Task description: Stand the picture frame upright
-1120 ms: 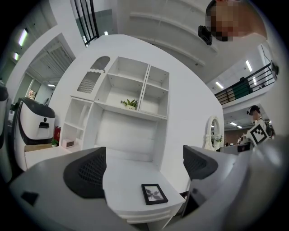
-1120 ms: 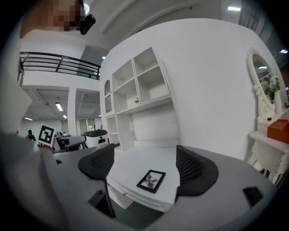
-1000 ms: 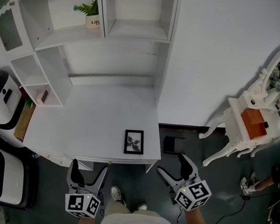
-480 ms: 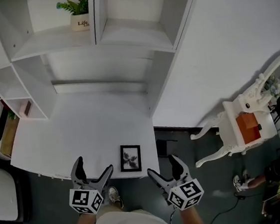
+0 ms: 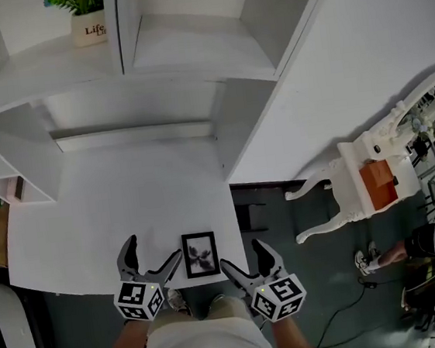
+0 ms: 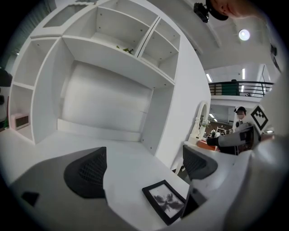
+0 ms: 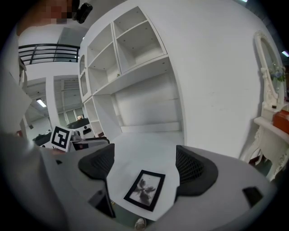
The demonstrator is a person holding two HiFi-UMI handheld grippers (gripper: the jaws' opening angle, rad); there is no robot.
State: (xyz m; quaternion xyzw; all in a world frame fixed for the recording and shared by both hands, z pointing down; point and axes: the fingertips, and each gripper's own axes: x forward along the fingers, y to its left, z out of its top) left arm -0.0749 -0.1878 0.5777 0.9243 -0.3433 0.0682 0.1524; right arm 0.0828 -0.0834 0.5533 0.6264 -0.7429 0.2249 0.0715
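Closer now than a second ago, our left hand-held gripper point(image 5: 153, 251) and right hand-held gripper point(image 5: 242, 254) flank the picture frame point(image 5: 200, 255) in the head view; it lies flat at the front edge of the worktop point(image 5: 105, 213). Left gripper view: jaws wide apart, nothing held, picture frame point(image 6: 165, 200) flat, ahead-right. Right gripper view: jaws apart too, empty, picture frame point(image 7: 144, 189) lying just beyond them.

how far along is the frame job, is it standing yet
Nothing looks done: the picture frame lies flat, face up, near the front edge of the white desk. In hand: the left gripper and right gripper hover on either side of it, jaws apart and empty, neither touching it. Left to do: grip the frame, tip it up and set it standing.
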